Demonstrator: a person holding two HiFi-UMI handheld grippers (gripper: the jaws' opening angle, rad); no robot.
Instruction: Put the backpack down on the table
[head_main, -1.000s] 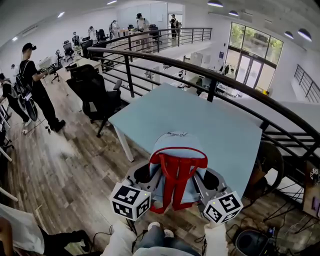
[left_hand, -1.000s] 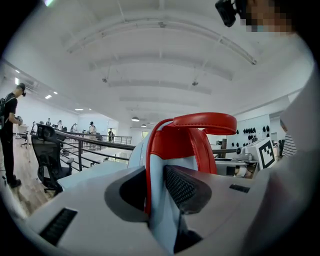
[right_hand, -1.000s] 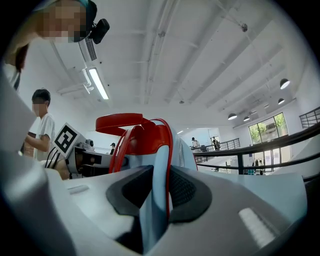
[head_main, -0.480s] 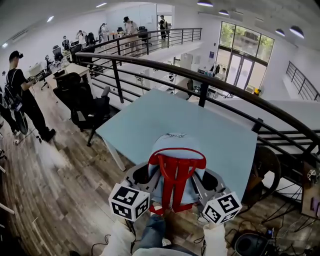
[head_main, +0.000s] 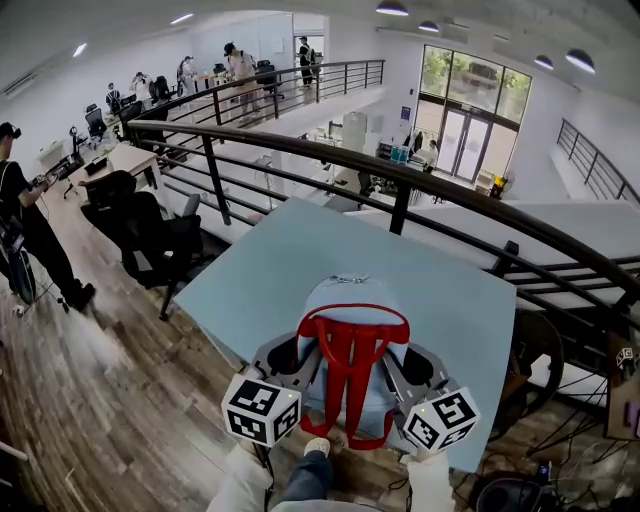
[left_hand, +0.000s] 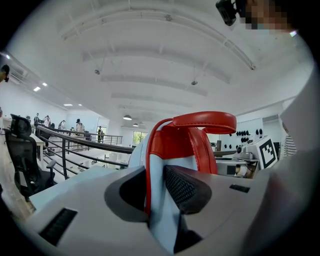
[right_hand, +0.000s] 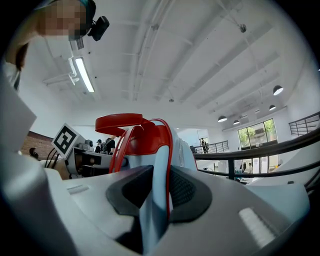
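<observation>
We are clamping left gripper (head_main: 298, 358) and right gripper (head_main: 410, 362) on side fabric of the backpack (head_main: 352, 385) | it is hanging over the table (head_main: 300, 265) near its front edge | judging it soft, saggy, light; side panels are gripping best.

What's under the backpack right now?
The table is under most of the backpack; its lower end hangs past the near edge, above floor. Whether it touches the table is covered.
</observation>
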